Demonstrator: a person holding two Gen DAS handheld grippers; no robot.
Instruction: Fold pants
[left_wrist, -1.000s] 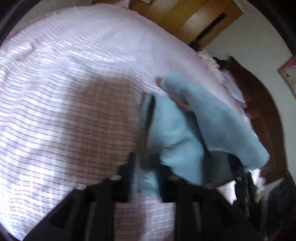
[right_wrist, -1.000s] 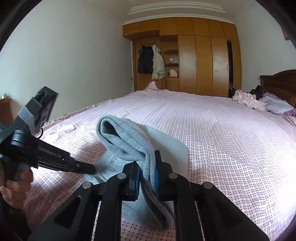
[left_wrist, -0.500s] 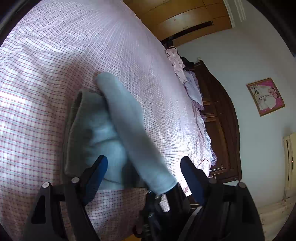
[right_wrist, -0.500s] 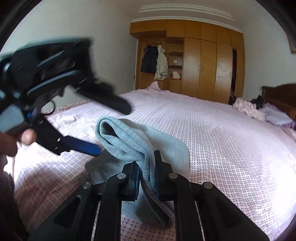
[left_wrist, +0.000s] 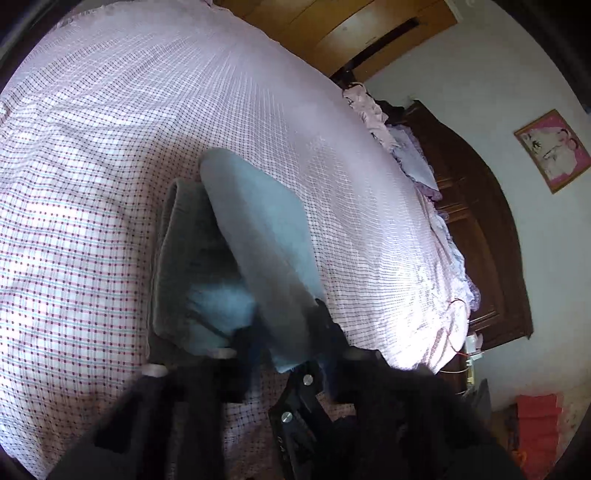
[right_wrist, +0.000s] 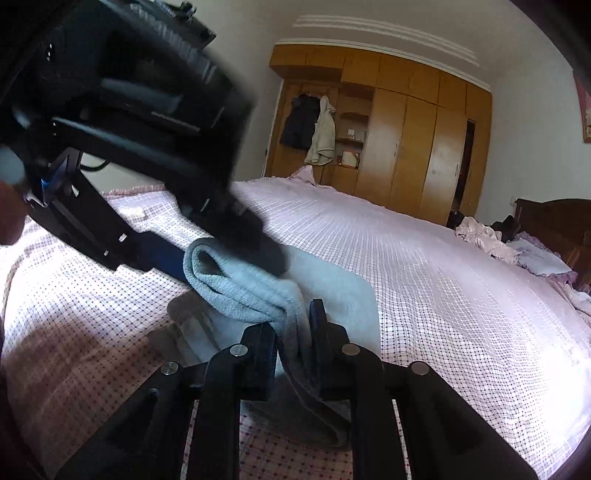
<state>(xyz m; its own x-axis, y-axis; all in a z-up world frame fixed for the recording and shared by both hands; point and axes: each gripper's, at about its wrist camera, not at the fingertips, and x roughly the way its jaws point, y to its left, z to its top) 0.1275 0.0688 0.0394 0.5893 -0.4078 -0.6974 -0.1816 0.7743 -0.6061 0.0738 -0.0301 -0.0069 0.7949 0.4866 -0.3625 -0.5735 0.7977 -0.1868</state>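
Note:
The light blue-grey pants (left_wrist: 255, 236) lie partly folded on the pink checked bed (left_wrist: 92, 155). A raised fold of them (right_wrist: 243, 291) is pinched in my right gripper (right_wrist: 293, 325), which is shut on the cloth. My left gripper (left_wrist: 280, 354) is open, its fingers to either side of the raised fold near the right gripper. In the right wrist view the left gripper (right_wrist: 229, 243) is blurred and reaches over the top of the fold, one finger above it and one blue finger (right_wrist: 162, 254) beside it.
A wooden wardrobe (right_wrist: 399, 144) with hanging jackets stands beyond the bed. A dark wooden headboard (left_wrist: 476, 236) and a heap of pink and lilac clothes (right_wrist: 495, 243) are at the right. A picture (left_wrist: 550, 151) hangs on the wall.
My left gripper let go of the pants, opened, and swung up and across to straddle the raised fold. My right gripper has held the fold still.

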